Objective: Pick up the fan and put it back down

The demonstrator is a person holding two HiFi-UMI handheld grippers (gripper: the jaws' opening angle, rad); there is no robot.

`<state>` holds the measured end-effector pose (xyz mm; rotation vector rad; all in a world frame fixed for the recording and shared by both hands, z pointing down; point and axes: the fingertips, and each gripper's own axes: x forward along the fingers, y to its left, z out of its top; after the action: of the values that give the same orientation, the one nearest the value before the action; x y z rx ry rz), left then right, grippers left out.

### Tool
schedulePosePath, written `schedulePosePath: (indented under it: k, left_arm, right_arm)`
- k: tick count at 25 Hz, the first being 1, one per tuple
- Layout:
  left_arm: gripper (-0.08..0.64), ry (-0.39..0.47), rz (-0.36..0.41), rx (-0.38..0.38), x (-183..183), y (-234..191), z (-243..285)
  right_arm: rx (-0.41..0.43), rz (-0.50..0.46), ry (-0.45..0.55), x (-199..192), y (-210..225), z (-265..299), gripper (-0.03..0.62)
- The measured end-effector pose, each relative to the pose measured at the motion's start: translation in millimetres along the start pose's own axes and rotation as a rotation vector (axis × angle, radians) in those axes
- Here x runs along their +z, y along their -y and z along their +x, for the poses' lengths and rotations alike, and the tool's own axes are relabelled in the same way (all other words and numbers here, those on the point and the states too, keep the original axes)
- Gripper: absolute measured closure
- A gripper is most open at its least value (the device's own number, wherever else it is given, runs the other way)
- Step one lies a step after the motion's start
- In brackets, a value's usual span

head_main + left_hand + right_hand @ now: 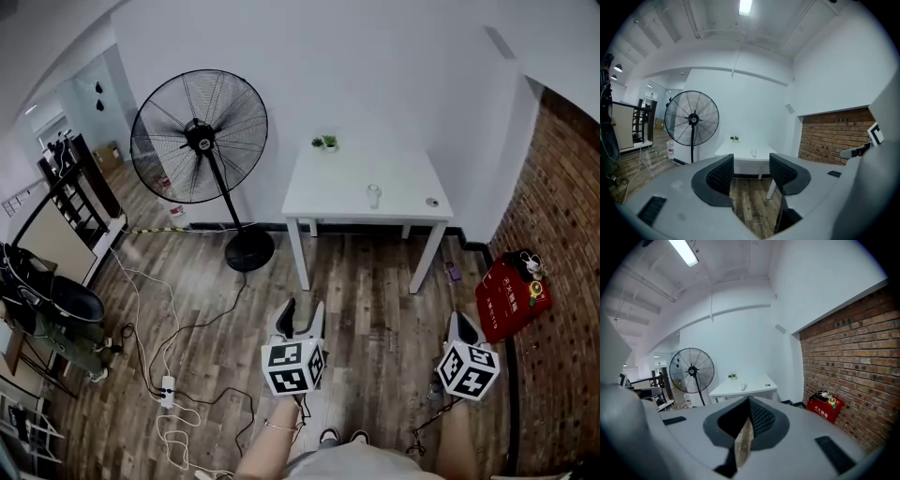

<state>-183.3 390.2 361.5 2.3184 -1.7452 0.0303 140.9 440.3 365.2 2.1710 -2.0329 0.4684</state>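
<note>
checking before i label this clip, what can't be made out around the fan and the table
- fan: in the left gripper view its base is hidden behind the body of the left gripper; only the head view shows the base.
- small white item on the table: too small in every view to identify.
- red box by the brick wall: the things on top of it are too small to name in the head view.

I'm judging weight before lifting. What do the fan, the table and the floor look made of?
Fan: black wire guard, thin pole, round base, likely matte painted metal. Table: smooth white top and square legs, perhaps laminate board or painted metal; unclear. Floor: brown grained planks, wood or wood-look laminate.
</note>
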Motion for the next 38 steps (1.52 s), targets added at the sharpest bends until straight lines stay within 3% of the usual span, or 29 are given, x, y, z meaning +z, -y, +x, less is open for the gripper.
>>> schedulePosePath:
  k: [8,29,38]
  left_arm:
    - [0.268,0.013,-0.003,0.001,-0.6,-6.0,3.5]
    - [0.267,-0.06,0.0,-0.056,-17.5,-40.9,37.1]
    - [0.267,-0.079,0.01,-0.066,-15.6,-47.4,95.1]
  right_arm:
    - [-0.023,-0.002,-0.005,-1.1,0.6,-1.0,0.592]
    - [-0.124,0.053,-0.053,-29.8,-3.2,3.9,0.592]
    - [-0.132,0.06,-0.068,-22.6,5.4,60.3,0.592]
